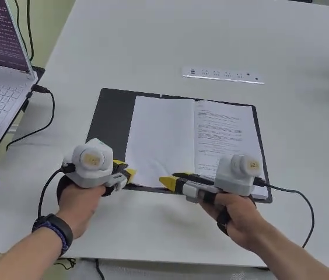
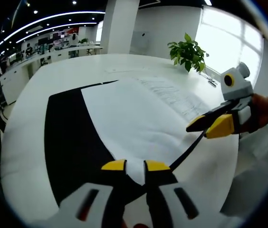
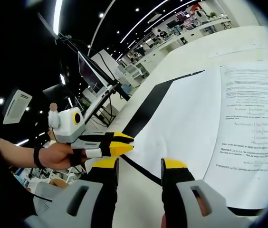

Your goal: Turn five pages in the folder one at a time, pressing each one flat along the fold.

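Left gripper view: left tongs (image 2: 135, 166) are sitting narrow at the page (image 2: 134, 118) corner, pinch unclear. The right tongs (image 3: 140, 166) are gaping empty; lifting slowly seems wise.

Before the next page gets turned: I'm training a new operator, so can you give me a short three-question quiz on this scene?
1. True or false: the left-hand page of the open folder carries printed text.
2. What lies on the table beyond the folder? A) a power strip B) a mug C) a stapler
3. Which gripper has its jaws at the lower outer corner of that left-hand page?
Key: 1 false, it is blank; 2 A; 3 the left gripper.
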A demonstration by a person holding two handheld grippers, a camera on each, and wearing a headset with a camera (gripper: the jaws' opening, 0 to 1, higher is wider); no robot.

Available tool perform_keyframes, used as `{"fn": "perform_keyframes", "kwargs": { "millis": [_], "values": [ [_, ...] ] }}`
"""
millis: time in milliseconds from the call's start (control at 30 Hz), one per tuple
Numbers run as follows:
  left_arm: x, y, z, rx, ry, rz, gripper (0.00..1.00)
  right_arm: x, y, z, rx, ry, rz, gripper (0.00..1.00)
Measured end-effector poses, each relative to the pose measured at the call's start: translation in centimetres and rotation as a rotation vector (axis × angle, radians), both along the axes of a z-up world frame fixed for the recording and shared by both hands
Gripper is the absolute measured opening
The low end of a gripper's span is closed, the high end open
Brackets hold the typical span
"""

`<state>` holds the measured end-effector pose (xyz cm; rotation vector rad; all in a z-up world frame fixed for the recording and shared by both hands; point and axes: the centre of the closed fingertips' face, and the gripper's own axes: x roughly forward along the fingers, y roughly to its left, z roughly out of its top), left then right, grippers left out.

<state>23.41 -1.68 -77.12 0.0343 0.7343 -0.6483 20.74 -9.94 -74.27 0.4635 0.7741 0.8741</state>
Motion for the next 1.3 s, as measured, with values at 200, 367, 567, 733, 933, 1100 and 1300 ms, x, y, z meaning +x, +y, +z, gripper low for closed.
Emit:
{"fn": "perform_keyframes", "kwargs": {
  "millis": [200,367,567,733,933,1100,1300],
  "values": [
    [-0.5,0.2,-0.7,0.015,0.022,0.003,0.10,0.2,-0.5,-0.1,0.001,0.005,-0.011,0.33],
    [-0.6,0.5,-1.1,0.042,0.014,-0.001,0.02,0.8,-1.1,-0.3,-0.004,0.003,-0.020,0.32],
    [-0.5,0.6,-1.5,0.065,0.009,-0.014,0.00,2.2,-1.8,-0.3,-0.021,-0.010,-0.027,0.30],
    [-0.1,0.7,-1.7,0.068,0.036,0.003,0.00,4.2,-2.7,-0.5,-0.061,-0.062,-0.041,0.25],
    [-0.1,0.8,-1.9,0.044,0.053,0.020,0.00,6.2,-3.3,-0.7,-0.050,-0.054,-0.079,0.21],
    [-0.1,0.7,-1.8,0.062,0.044,0.014,0.00,8.3,-4.1,-1.0,-0.057,-0.054,-0.116,0.15],
    [0.0,0.6,-1.9,0.077,0.039,-0.001,0.00,9.5,-4.2,-0.8,-0.069,-0.073,-0.132,0.11]
  ]
}}
